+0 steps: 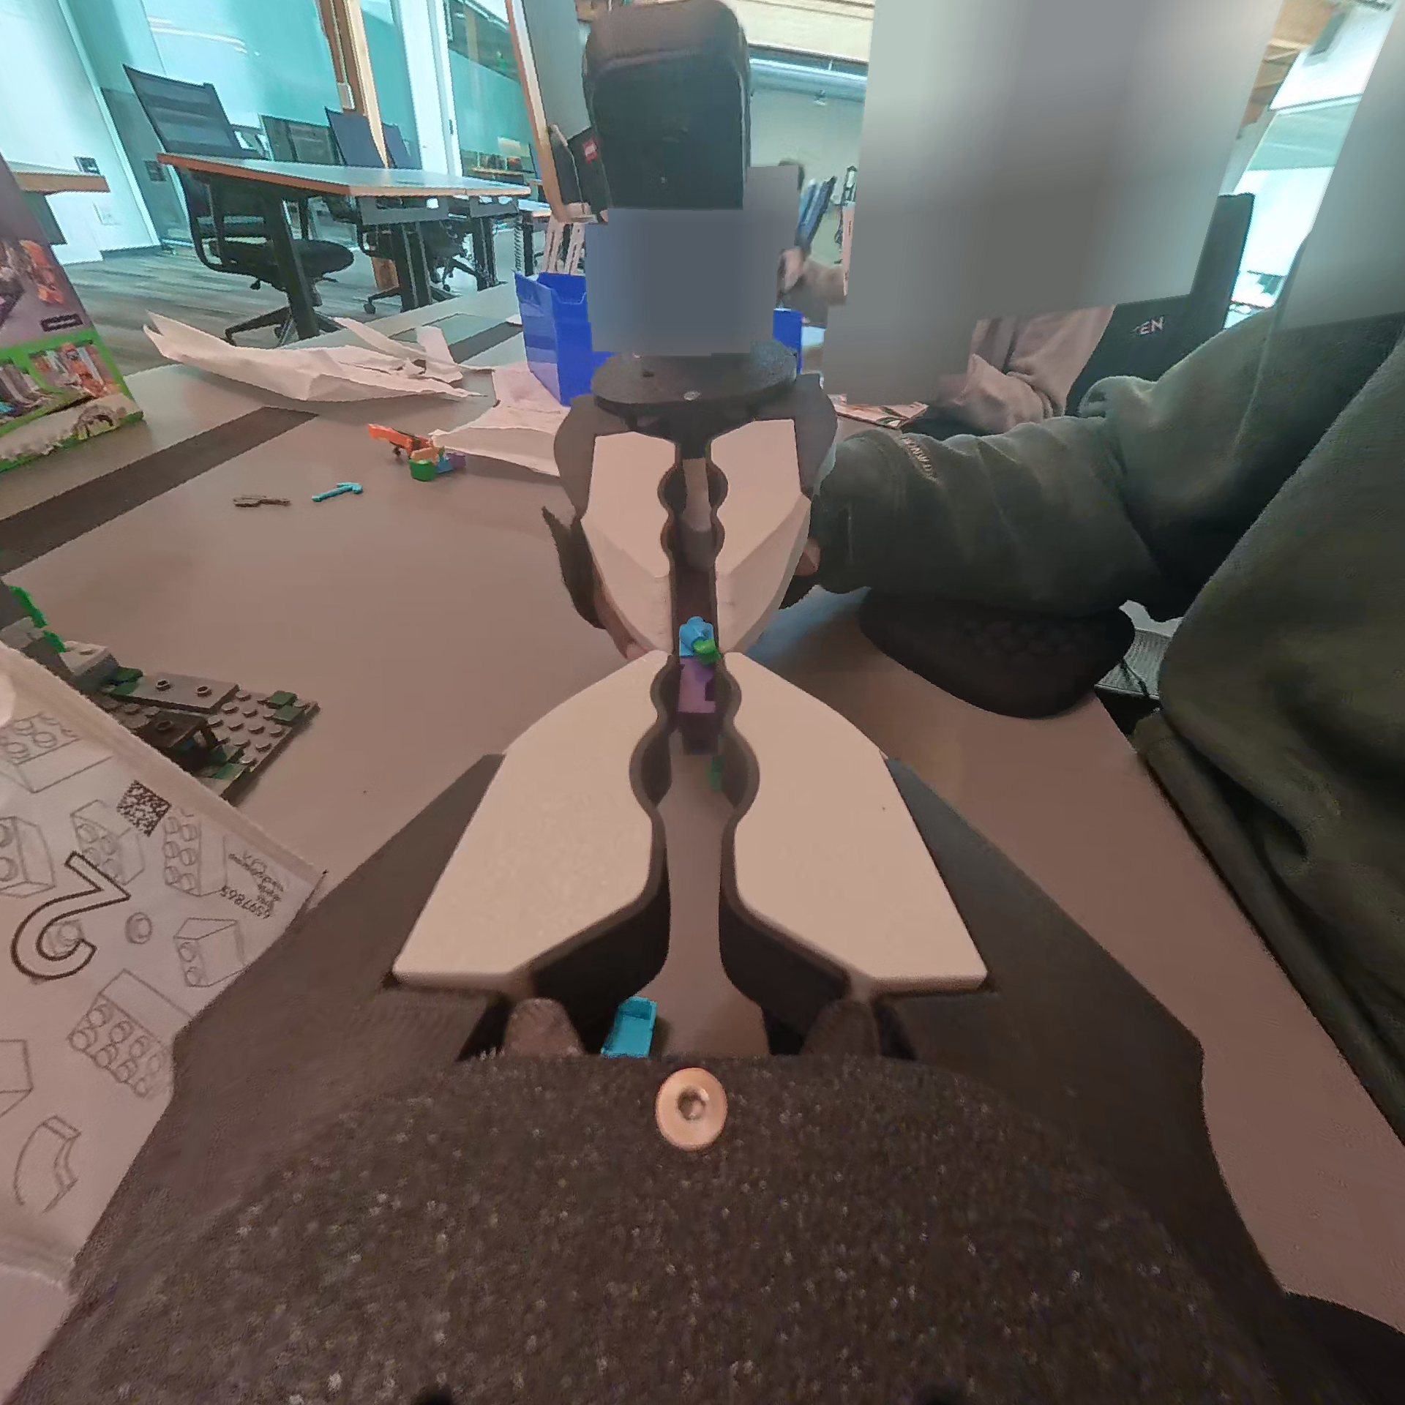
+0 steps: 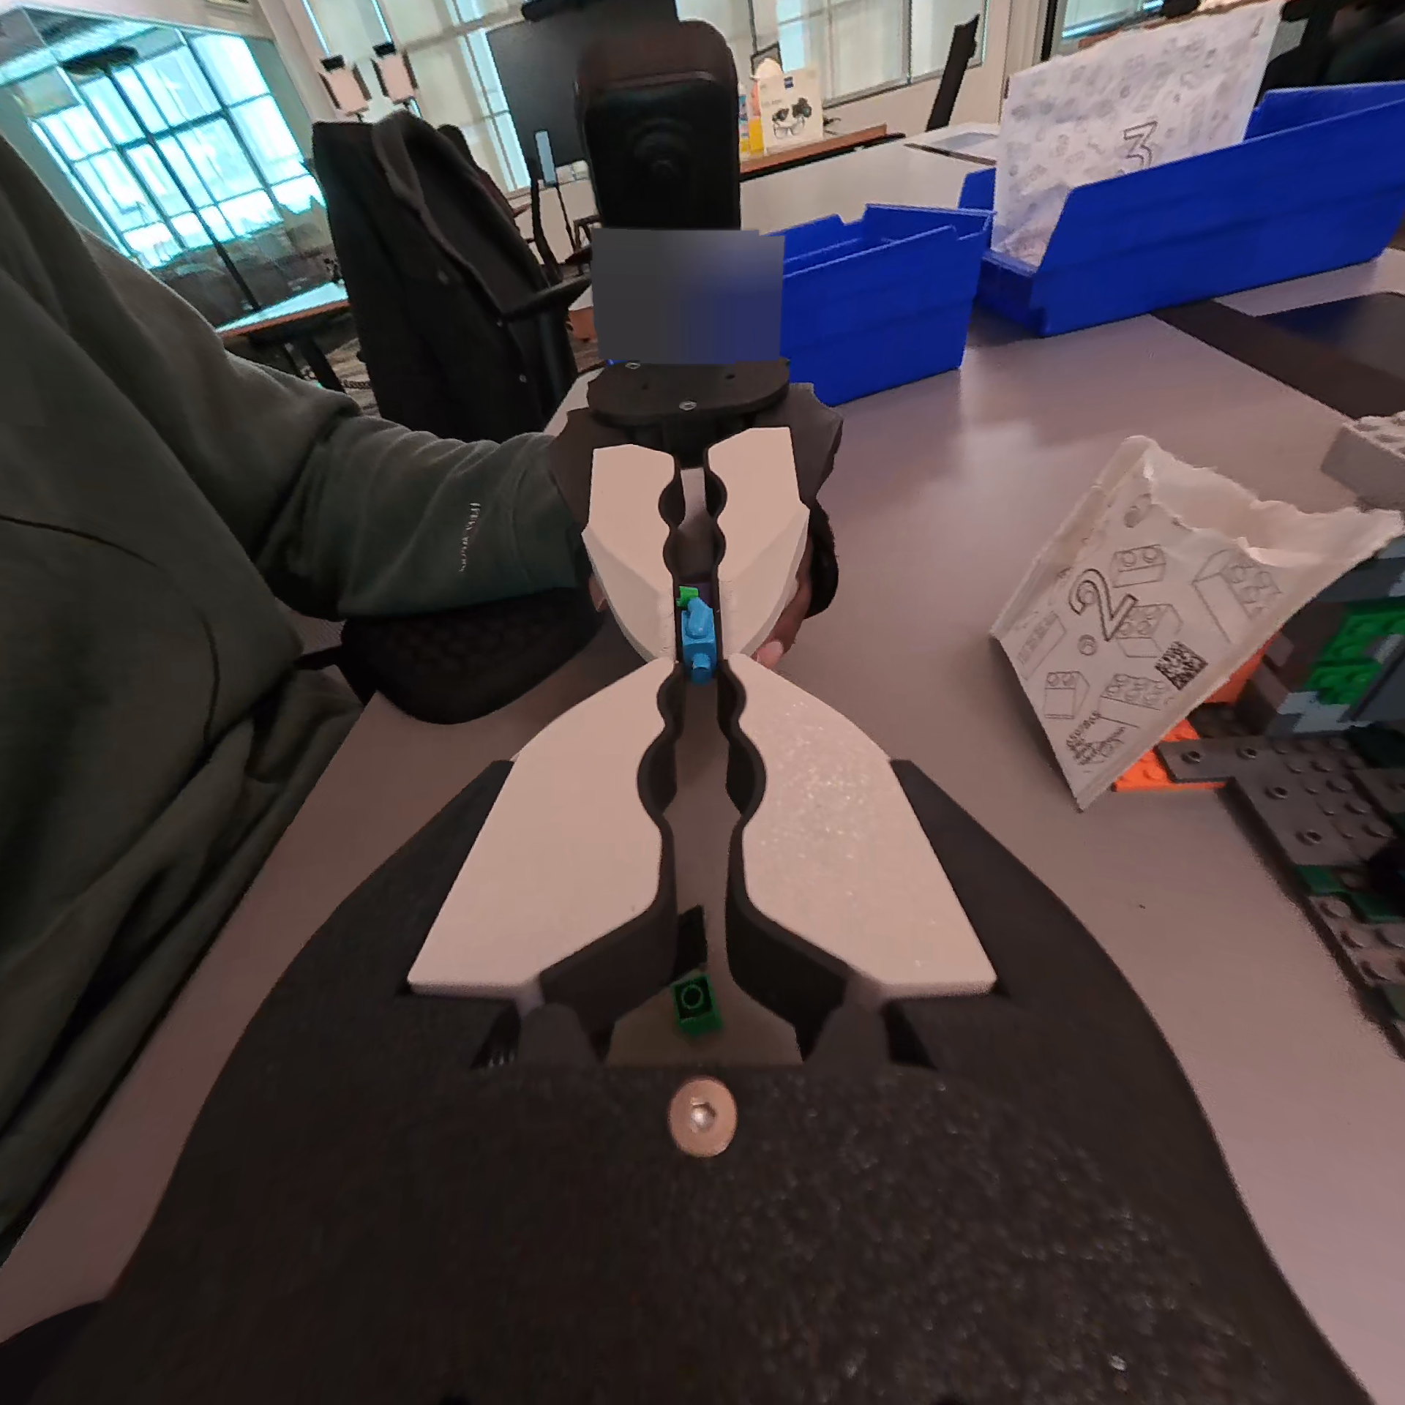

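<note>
My two grippers meet tip to tip above the grey table (image 1: 426, 623). Between them is a small brick figure with a purple lower part (image 1: 696, 696), a blue upper part (image 2: 698, 646) and a green bit (image 1: 707, 648). My left gripper (image 1: 696, 669) is shut on the purple part. My right gripper (image 2: 696, 673) is shut on the blue part and also shows in the left wrist view (image 1: 693, 631). The left gripper also shows in the right wrist view (image 2: 696, 608). A person's dark green sleeve (image 1: 988, 509) is behind the right gripper.
A loose blue piece (image 1: 629, 1028) and a green brick (image 2: 693, 1007) lie on the table under the grippers. A dark studded plate build (image 1: 205, 715), printed paper bags (image 2: 1156, 631), blue bins (image 2: 874, 296), a toy box (image 1: 45, 342) and small loose parts (image 1: 426, 456) are around. The tips of both grippers are at nearly the same place.
</note>
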